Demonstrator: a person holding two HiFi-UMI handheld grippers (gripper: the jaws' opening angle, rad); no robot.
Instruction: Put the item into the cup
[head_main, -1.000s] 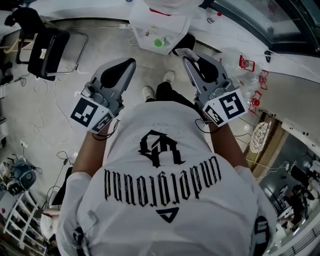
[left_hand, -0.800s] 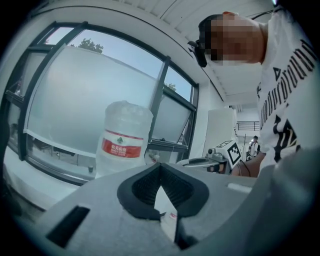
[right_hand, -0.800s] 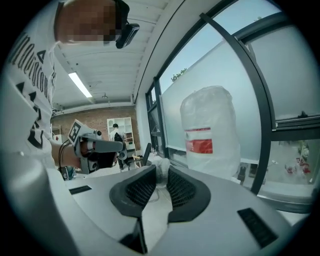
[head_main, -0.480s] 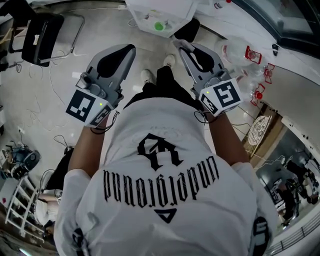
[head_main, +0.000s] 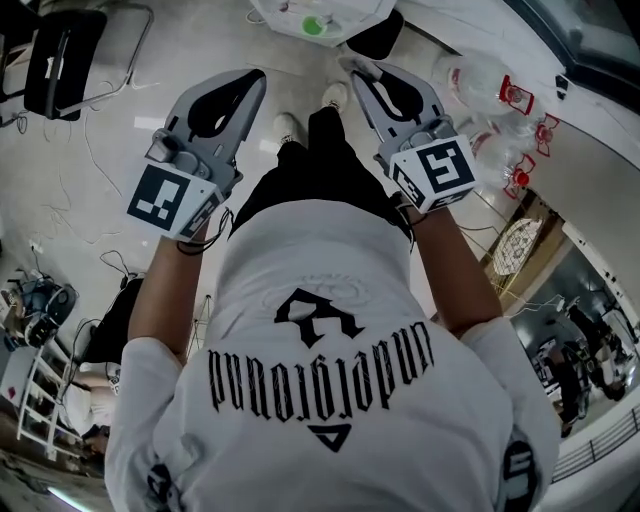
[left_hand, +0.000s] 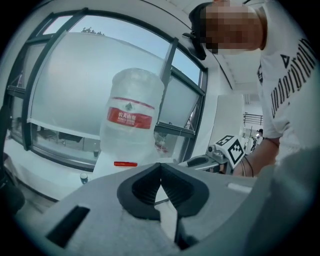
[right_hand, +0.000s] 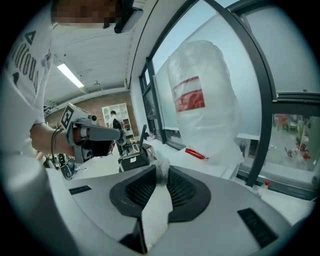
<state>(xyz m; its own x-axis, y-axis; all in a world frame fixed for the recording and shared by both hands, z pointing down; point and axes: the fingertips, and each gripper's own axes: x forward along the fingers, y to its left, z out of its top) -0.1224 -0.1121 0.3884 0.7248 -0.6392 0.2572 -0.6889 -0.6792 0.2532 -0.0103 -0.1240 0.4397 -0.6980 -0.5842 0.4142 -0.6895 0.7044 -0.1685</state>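
Jaws: left gripper (left_hand: 160, 166) shut, empty | right gripper (right_hand: 161, 173) pinching crumpled white item (right_hand: 161, 167) | water jug (left_hand: 131, 117) (red label) beyond

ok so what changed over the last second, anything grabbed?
Nothing grabbed or let go. In the head view the left gripper and right gripper both sit higher in the picture, and the white table with the green item has slid to the top edge; likely the head tipped. Grippers still side by side, jaws unchanged.
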